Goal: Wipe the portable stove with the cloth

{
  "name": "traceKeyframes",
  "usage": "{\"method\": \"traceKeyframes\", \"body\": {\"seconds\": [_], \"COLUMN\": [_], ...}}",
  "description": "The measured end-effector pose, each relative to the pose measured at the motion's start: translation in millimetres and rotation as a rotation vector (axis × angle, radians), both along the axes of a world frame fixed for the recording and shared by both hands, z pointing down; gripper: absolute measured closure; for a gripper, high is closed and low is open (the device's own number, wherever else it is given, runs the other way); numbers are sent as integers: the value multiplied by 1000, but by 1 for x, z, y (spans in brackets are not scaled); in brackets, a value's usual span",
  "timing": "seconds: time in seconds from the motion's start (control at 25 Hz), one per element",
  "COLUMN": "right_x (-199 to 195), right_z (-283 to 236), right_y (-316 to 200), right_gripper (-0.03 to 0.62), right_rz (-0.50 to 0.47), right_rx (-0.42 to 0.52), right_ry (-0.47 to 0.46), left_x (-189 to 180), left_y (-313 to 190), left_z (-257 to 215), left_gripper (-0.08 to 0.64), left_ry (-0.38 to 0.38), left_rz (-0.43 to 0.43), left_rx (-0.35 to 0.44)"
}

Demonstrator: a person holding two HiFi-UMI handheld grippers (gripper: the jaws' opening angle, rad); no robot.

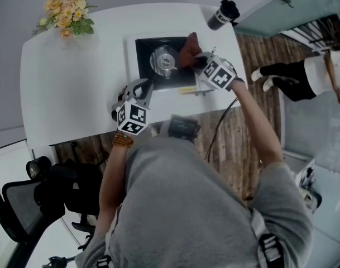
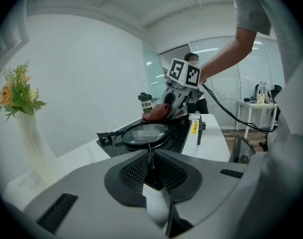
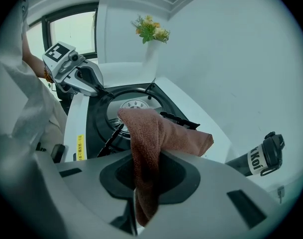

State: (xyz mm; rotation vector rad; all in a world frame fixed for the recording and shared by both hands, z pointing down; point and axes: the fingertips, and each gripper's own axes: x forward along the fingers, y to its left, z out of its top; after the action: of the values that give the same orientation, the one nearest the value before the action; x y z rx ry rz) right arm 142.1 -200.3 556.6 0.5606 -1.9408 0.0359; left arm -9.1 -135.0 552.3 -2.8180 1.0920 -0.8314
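One cloth (image 3: 153,133) clamped in my R gripper (image 3: 139,193) over stove (image 3: 94,128); L gripper (image 2: 151,166) jaws together, empty. Best: press flat, slow strokes round burner (image 3: 134,106).

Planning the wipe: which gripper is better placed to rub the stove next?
Right. The right gripper is shut on the cloth over the stove; the left gripper is shut and empty.

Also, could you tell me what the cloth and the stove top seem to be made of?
Cloth: likely terry or microfibre, matte brown, with a nubby looped weave. Stove top: probably enamelled or painted metal, glossy black, catching reflections.
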Motion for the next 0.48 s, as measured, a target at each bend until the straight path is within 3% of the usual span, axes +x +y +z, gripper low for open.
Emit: {"method": "traceKeyframes", "body": {"seconds": [0.48], "right_x": [1], "right_z": [2], "right_y": [34], "right_gripper": [519], "right_rz": [-18], "right_rx": [-73], "right_ry": [-8], "left_x": [-2], "left_y": [1], "left_z": [2], "left_gripper": [494], "left_ry": [-3], "left_rz": [-7], "left_rx": [-4]}}
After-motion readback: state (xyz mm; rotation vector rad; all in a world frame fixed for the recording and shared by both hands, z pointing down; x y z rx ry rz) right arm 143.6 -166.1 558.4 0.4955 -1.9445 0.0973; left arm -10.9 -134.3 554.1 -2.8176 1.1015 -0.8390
